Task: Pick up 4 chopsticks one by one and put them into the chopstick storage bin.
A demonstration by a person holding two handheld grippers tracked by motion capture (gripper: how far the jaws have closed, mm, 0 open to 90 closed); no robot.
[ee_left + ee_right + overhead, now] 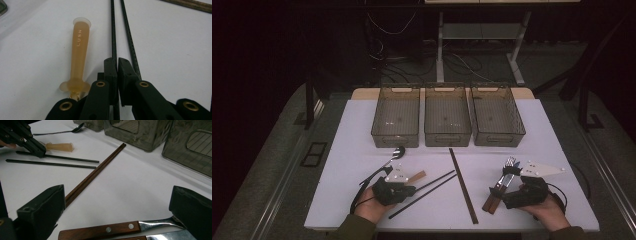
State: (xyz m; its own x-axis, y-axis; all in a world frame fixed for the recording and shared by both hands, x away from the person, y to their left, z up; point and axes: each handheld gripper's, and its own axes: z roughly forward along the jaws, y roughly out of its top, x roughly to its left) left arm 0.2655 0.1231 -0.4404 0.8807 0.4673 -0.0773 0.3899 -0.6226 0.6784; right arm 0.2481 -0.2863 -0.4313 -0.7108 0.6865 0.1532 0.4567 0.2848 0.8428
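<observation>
Black chopstick (113,37) is pinched in my left tool (117,65): jaws nearly closed, the thin rod running between the pads. Its twin (130,37) lies just to the right of the jaws, outside the grip. From the high view both black sticks (432,186) lie near left-centre on the white worktop (362,200), angled up to the right. An amber-handled utensil (79,55) lies just left of my left tool, not touching the pads.

My right tool (117,220) is wide open, with two wooden-handled pieces below it; the nearer wooden handle (100,231) lies between the jaws, nothing gripped. In the high view the right tool (507,182) sits near right, over a fork (509,162) and that cutlery. Brown chopsticks (462,185) lie as a pair in the centre, well apart from both tools. A spoon (394,155) rests near the left bin (396,117); the middle bin (447,117) and right bin (497,117) stand beside it at the far side, all three looking empty.

My read: sorting has barely started, the step is picking the first black stick. Next move needs a straight lift without dragging the twin, then a carry to a bin, and a lengthways release since the stick is long. Risk: the thin rod pivots in the pads. I can't tell how firm the pinch is.
</observation>
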